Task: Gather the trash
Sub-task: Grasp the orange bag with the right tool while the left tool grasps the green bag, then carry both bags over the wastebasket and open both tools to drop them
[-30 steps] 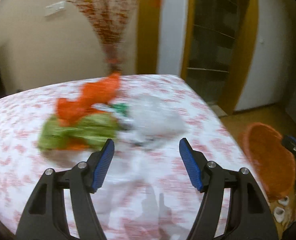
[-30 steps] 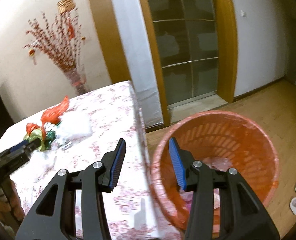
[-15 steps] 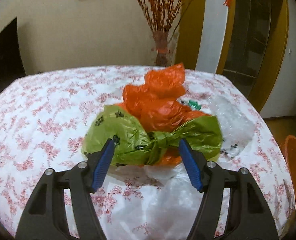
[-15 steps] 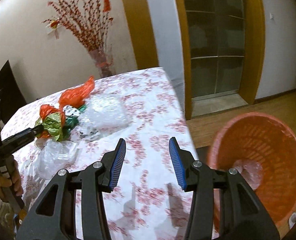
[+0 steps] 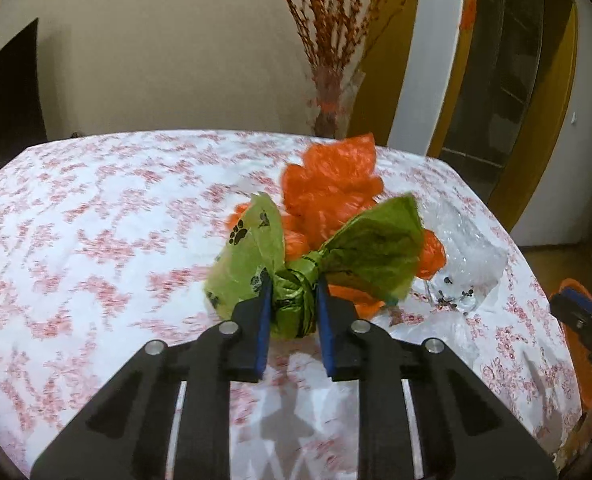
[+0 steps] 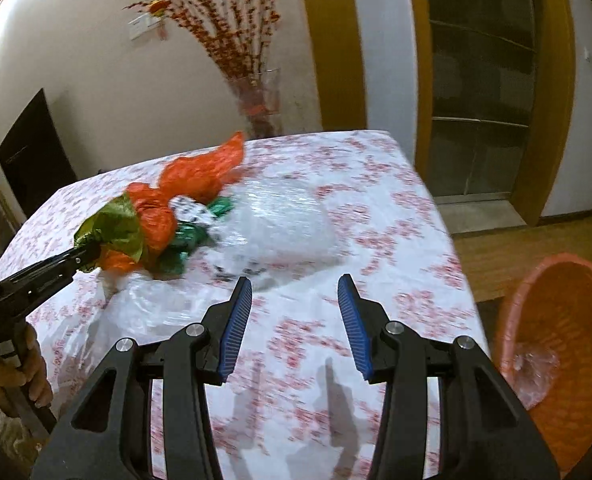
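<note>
My left gripper (image 5: 294, 300) is shut on the knot of a green paw-print bag (image 5: 375, 252), also in the right wrist view (image 6: 112, 224). An orange plastic bag (image 5: 331, 184) lies just behind it, touching it. Clear crumpled plastic (image 5: 463, 248) lies to the right on the floral tablecloth (image 5: 96, 220). My right gripper (image 6: 294, 312) is open and empty above the table's near right part, short of a clear plastic bag (image 6: 284, 224). An orange trash basket (image 6: 567, 344) stands on the floor right of the table, with some clear plastic inside.
A glass vase of red branches (image 6: 260, 108) stands at the table's far edge. A dark chair back (image 6: 32, 152) is at the far left. Another clear plastic sheet (image 6: 144, 312) lies near the table's front. A glass-paned door (image 6: 483, 80) is beyond the table.
My left gripper has closed on the green bag's knot. My right gripper has swung left from the basket over the table and opened wider.
</note>
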Demonstrator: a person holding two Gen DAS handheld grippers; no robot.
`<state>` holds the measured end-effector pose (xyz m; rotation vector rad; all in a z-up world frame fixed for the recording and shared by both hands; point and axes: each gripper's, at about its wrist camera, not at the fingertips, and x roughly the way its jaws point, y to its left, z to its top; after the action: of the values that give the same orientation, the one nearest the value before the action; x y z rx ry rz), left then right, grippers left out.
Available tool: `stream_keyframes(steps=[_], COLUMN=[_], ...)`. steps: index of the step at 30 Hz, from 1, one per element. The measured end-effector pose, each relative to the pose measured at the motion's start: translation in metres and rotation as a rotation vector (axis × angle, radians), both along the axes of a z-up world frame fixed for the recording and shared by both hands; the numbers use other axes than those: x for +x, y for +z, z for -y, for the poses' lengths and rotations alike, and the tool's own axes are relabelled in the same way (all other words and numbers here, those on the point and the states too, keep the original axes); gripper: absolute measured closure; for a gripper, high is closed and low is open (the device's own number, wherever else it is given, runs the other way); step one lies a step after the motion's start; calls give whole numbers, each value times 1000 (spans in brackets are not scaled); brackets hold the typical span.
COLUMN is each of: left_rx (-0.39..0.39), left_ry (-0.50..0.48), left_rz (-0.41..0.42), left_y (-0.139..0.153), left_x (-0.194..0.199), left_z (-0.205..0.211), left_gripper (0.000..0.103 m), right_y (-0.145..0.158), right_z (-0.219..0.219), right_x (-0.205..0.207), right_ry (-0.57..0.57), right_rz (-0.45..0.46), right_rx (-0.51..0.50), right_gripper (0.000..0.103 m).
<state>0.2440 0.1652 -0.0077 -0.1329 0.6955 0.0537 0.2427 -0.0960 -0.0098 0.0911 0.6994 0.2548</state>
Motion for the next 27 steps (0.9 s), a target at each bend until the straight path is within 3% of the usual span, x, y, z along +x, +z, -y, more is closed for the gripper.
stream_keyframes(steps=[10,16,19,27], left_rx=[23,9,-4,-20], left_ry=[140,200,210,184], left_rz=[13,-4,-9,2], left_y=[6,1,-1,7], left_x=[-23,-21,-20,-21], left_z=[-64,-93,-99,-85], left_gripper=[82,81,81,81], right_y=[11,-3,-18,6], right_z=[-88,-128,-134,-104], right_x=[34,68,76,48], right_ry=[192,211,235,206], right_rz=[20,-27,-90,-9], right_rx=[37,-17,-27,23], right_gripper=[57,58,90,96])
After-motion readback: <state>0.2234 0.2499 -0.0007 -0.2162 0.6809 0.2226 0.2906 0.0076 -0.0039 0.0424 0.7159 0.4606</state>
